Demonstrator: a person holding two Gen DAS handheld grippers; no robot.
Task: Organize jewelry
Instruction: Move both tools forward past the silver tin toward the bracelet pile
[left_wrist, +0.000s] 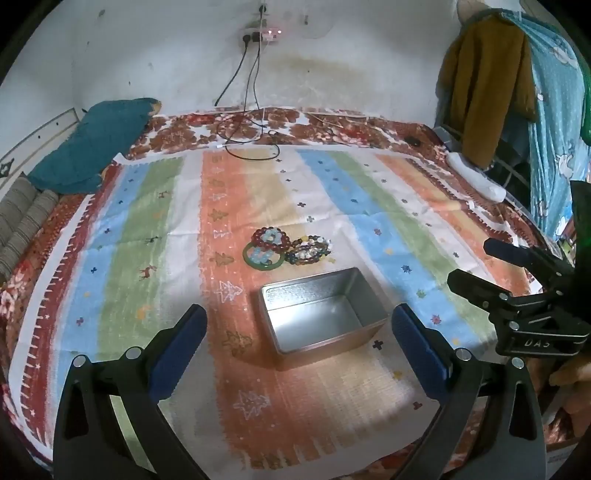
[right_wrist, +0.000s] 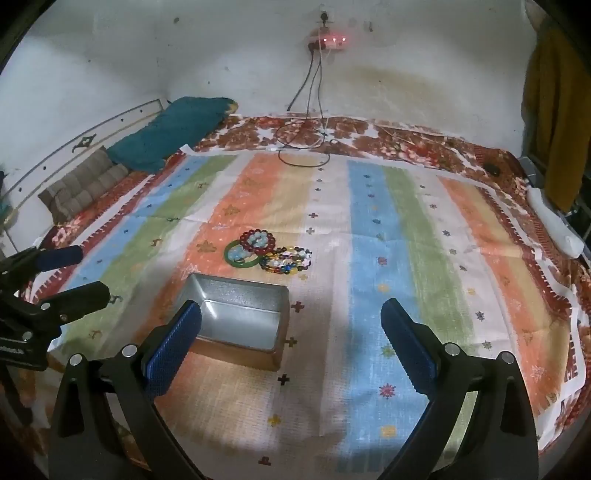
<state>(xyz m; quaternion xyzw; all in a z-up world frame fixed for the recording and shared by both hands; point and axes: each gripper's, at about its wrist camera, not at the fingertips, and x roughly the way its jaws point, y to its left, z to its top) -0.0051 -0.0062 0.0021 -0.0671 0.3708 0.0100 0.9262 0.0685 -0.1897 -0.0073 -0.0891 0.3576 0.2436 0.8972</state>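
Left wrist view: the left gripper (left_wrist: 299, 314) hangs above the bed's striped cloth (left_wrist: 155, 221), jaws spread wide and holding nothing. Between its blue pads sits the open metal tin (left_wrist: 321, 317). At 12 o'clock from the tin, just beyond it, lies the jewelry pile (left_wrist: 286, 247). The right gripper (left_wrist: 469, 264) shows at 3 o'clock, jaws apart.

Right wrist view: the right gripper (right_wrist: 291, 314) is wide open and empty above the cloth (right_wrist: 369, 221). The tin (right_wrist: 240, 317) lies at 9 o'clock of centre, behind the left pad (right_wrist: 173, 354). The jewelry (right_wrist: 267, 251) rests at 12 o'clock from it.
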